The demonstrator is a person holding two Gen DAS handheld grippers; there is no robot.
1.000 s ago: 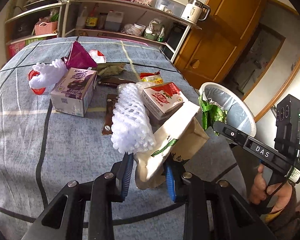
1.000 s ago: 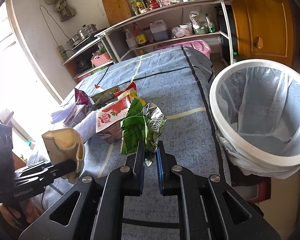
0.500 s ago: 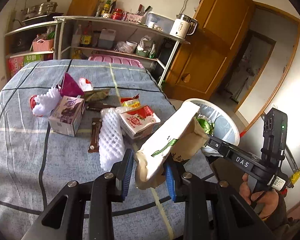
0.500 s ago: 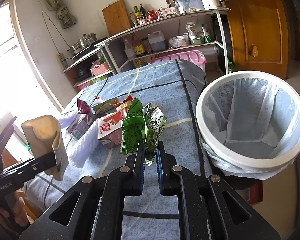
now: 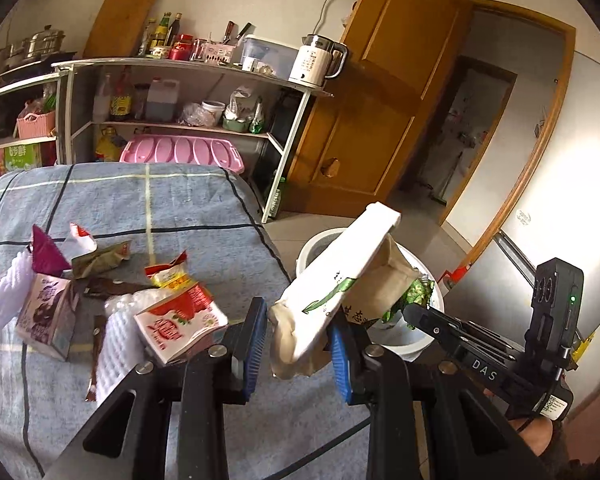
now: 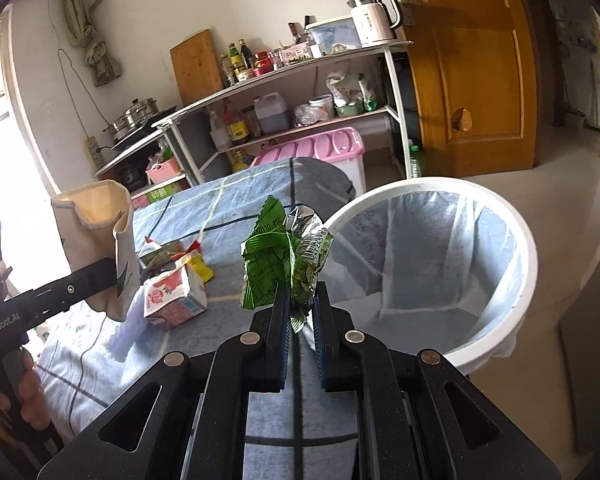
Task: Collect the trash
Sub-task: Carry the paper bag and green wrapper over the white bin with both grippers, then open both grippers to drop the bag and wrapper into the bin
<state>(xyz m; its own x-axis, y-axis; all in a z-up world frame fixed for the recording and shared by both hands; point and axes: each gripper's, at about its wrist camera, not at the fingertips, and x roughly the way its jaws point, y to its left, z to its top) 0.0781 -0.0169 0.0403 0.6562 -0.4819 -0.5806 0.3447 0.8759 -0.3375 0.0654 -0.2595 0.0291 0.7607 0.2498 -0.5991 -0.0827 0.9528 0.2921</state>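
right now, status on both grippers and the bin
Left gripper shut on paper bag. Right gripper shut on green wrapper. Bin open, nothing blocking.

This is a lived-in home kitchen. Along the far wall stands a white metal shelf rack crowded with dark sauce bottles, a translucent plastic oil jug and a cream-and-steel electric kettle. To its left a stacked steel steamer pot sits on a cooker, with a wooden cutting board leaning against the wall. On the right is an orange-brown wooden door, and a pink plastic storage box sits on the floor.
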